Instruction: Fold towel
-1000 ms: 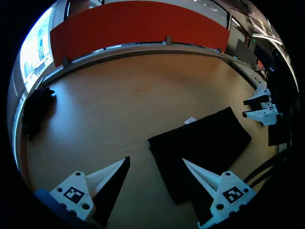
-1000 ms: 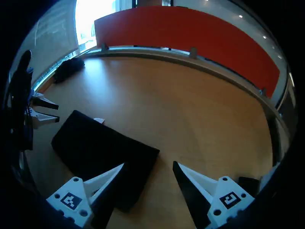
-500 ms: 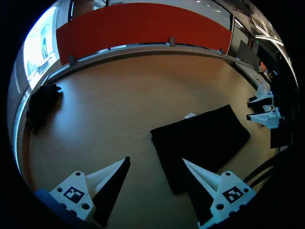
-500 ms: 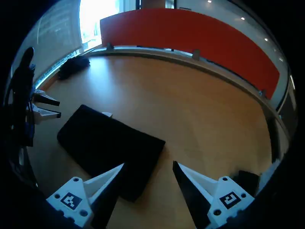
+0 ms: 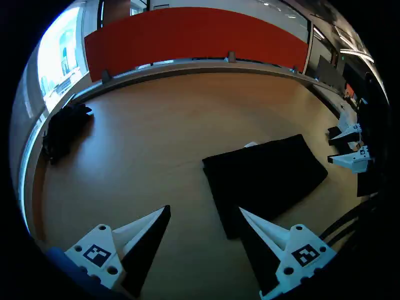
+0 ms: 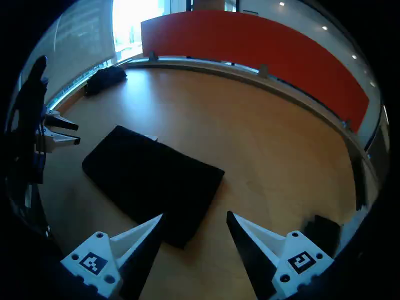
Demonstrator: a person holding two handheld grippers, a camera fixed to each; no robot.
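1. I am holding the left gripper spread, gripping nothing; the folded black towel is lying ahead, toward its right finger.
2. The right gripper is hanging spread too, towel ahead-left.

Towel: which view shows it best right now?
Right gripper view: the black towel lies flat, large and near centre, almost all edges visible. Left gripper view shows it off to the right, near corner behind the left gripper.

Black towel, warm tan wooden table, bright red partition wall.
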